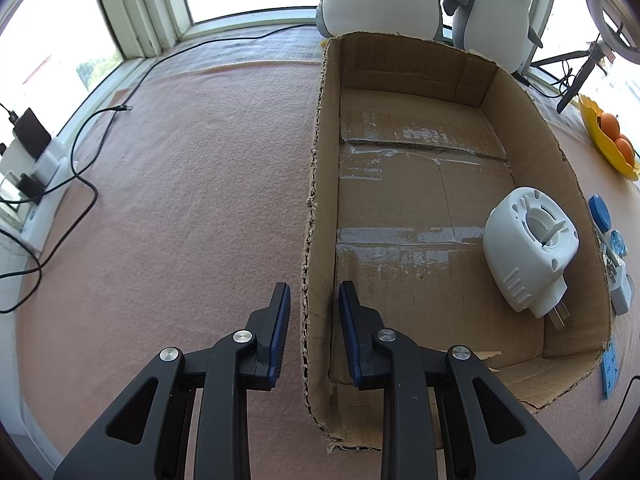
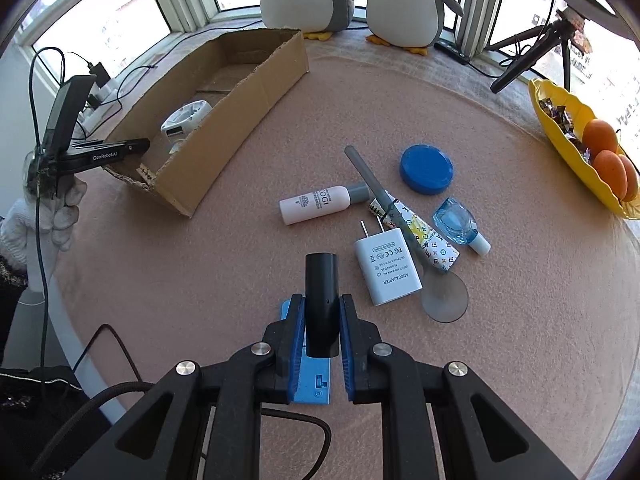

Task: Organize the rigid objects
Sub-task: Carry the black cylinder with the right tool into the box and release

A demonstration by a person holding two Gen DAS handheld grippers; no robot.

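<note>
Pick step in hand: right gripper [image 2: 320, 312] clamps black cylinder [image 2: 321, 300], lifted above blue card [image 2: 310, 380]. Left gripper [image 1: 314, 312] pinches cardboard box [image 1: 316, 200] wall, steadying it. Next, likely: carry cylinder over wall, release beside white plug-in device [image 1: 528, 252].

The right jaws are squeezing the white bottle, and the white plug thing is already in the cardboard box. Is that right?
Not quite. The right gripper is squeezing a black tube, not the white bottle, which lies on the pink mat untouched. The right wrist view shows this. The rest holds: the white plug thing is already in the cardboard box.
</note>
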